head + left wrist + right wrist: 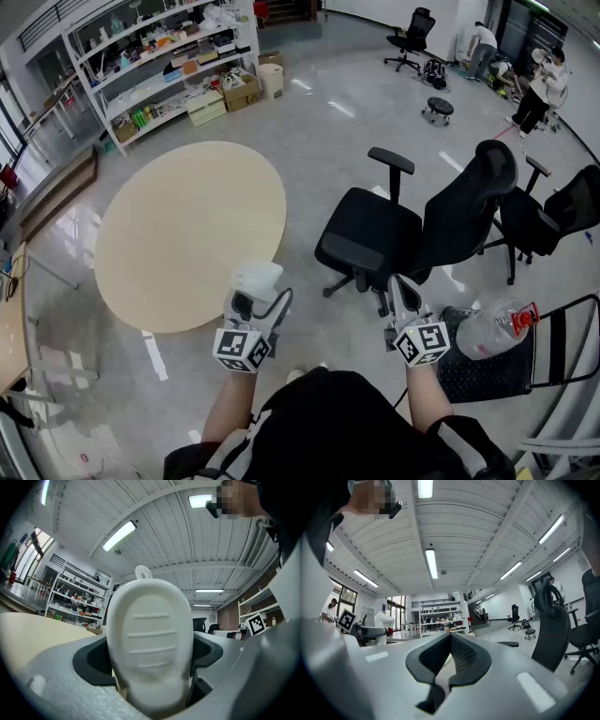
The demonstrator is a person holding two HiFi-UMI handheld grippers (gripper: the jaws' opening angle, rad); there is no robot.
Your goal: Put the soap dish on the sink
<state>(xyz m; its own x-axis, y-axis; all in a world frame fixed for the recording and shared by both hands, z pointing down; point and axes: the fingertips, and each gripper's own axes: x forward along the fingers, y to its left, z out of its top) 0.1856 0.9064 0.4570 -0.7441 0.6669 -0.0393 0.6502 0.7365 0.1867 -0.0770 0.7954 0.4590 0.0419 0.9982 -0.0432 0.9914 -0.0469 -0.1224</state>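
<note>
A white oval soap dish (256, 277) with ribs on its face is gripped between the jaws of my left gripper (259, 296), held over the floor just off the round table's near edge. In the left gripper view the soap dish (150, 639) stands upright and fills the middle, with the dark pads (89, 660) against its sides. My right gripper (399, 287) hovers level in front of the black office chair (375, 239). In the right gripper view the right gripper (450, 638) has its jaws together with nothing between them. No sink is in any view.
A round beige table (187, 234) stands ahead on the left. More black chairs (553, 216) stand at the right. A clear plastic bottle (492, 328) lies on a black mesh seat (483, 370). White shelves (159, 66) line the far wall. People (539, 89) are at the back right.
</note>
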